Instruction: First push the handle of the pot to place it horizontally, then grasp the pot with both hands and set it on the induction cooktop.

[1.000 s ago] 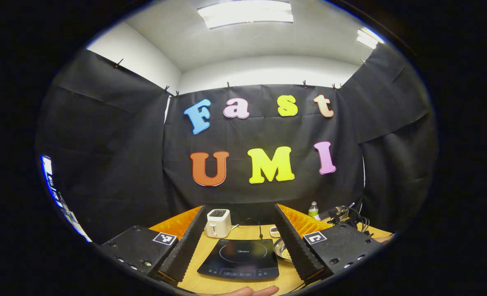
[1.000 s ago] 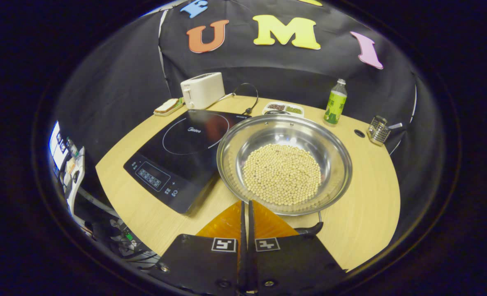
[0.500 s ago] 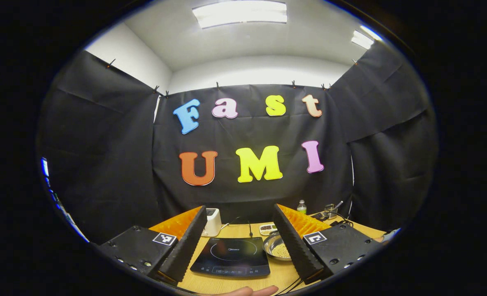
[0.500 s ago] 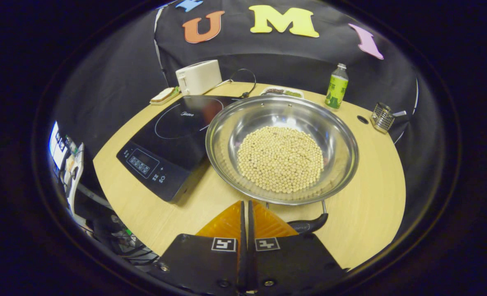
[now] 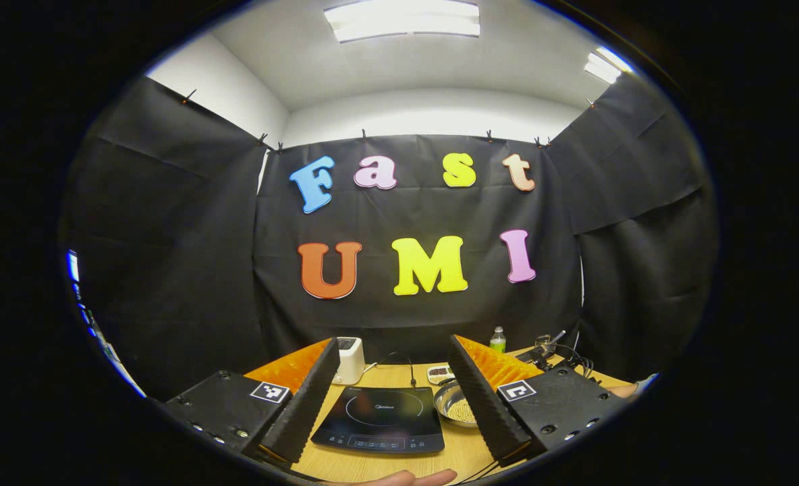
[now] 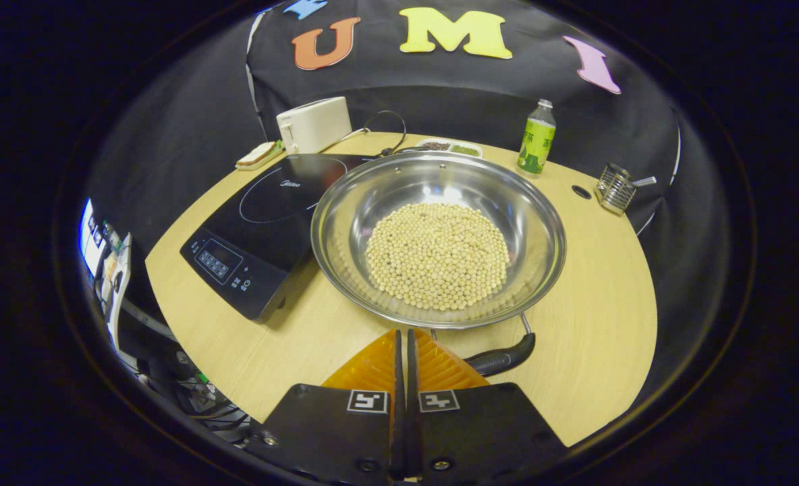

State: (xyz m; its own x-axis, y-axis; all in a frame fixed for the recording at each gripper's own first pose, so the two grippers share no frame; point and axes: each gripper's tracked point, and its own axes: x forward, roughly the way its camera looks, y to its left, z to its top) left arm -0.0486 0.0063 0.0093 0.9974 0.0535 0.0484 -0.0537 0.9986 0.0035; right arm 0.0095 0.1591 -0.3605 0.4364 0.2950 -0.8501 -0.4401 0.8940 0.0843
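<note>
Right claw (image 6: 403,337) fully closed, empty, at pot (image 6: 438,237) handle (image 6: 501,358); left claw (image 5: 393,388) wide open, empty. Risk: hard shove slides pot, spills beans (image 6: 438,256).

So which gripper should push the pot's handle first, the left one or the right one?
Probably the right gripper. It is shut and sits just beside the pot's handle, close to the pot. The left gripper is open and farther back from the table.

Left gripper (image 5: 393,368) held level, fingers spread wide apart, a fingertip of the holding hand (image 5: 399,478) near. Right gripper (image 6: 403,337) tilted downward, fingers pressed together, empty.
</note>
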